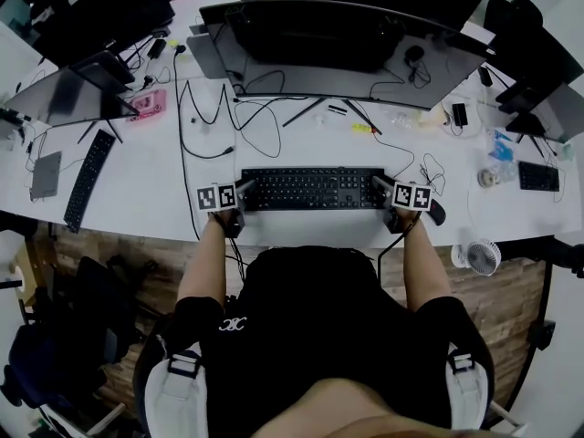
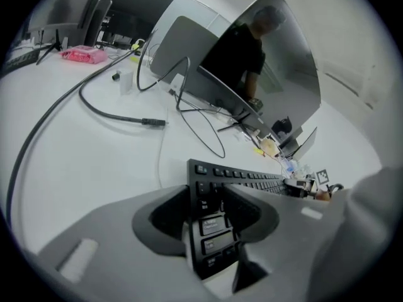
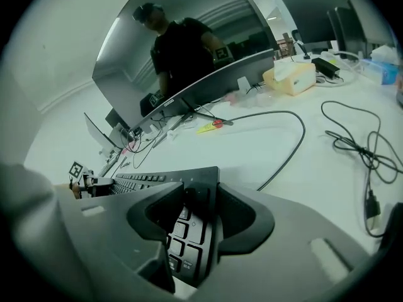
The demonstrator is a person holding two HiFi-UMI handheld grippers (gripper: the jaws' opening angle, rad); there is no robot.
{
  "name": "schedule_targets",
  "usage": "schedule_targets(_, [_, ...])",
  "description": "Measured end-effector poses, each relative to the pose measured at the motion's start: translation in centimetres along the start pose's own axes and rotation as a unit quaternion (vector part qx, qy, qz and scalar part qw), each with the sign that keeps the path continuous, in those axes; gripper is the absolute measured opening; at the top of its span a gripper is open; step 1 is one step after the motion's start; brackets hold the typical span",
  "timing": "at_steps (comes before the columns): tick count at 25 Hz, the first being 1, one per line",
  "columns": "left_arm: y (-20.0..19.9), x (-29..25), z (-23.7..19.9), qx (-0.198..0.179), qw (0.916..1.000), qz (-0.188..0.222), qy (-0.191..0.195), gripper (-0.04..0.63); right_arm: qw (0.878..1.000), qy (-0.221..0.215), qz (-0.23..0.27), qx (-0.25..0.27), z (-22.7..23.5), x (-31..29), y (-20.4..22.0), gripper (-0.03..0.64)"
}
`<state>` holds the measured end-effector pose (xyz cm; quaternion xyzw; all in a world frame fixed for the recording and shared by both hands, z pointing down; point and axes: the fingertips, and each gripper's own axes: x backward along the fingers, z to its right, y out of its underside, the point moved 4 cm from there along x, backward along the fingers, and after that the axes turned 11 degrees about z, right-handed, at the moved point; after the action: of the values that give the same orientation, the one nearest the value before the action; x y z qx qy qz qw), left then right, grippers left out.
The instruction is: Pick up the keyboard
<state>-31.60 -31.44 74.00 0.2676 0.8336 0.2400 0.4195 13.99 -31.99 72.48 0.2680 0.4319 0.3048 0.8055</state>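
finding one: the keyboard (image 1: 312, 189) lies flat on the white surface (image 1: 137, 176), directly in front of the curved monitor (image 1: 347, 48) and parallel to it. from the head view we cannot tell whether it has left the surface at all; it looks level and low.

finding two: the left tool (image 1: 245, 190) sits at the keyboard end to the left of the monitor's centre. in its own view the jaws are drawn in to a narrow gap, with the end block of keys filling that gap and a pad against each side. we judge it clamped on the keyboard.

finding three: the right tool (image 1: 381, 186) sits at the opposite end, to the right of the monitor's centre. its view shows the same condition: jaws nearly together, the keyboard's end between them and in contact on both sides.

assessment: the grasp looks made at both ends, and the lift is the step in hand.

requirement for the next move: we judge that both tools must rise together and at one rate, so the keyboard stays level and does not twist out of either clamp. loose cables (image 1: 255, 121) lie between the keyboard and the monitor; any lead on the keyboard may drag as it comes up.
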Motion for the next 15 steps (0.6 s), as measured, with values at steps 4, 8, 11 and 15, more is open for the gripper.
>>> schedule_targets(4, [-0.7, 0.7, 0.7, -0.013, 0.9999, 0.003, -0.008, 0.222, 1.000, -0.003, 0.014, -0.001, -0.3, 0.5, -0.4, 0.160])
schedule_targets(8, [-2.6, 1.6, 2.3, -0.037, 0.9985, 0.040, 0.007, 0.222, 0.999, -0.017, 0.045, 0.009, -1.0, 1.9, -2.2, 0.160])
schedule_targets(11, [-4.4, 2.4, 3.9, -0.055, 0.9957, 0.072, 0.021, 0.221, 0.996, -0.025, 0.078, 0.023, -1.7, 3.2, -4.3, 0.160])
schedule_targets(15, [-7.4, 4.1, 6.3, -0.078, 0.9885, 0.122, 0.042, 0.221, 0.989, -0.036, 0.135, 0.056, -3.6, 5.6, -8.2, 0.160])
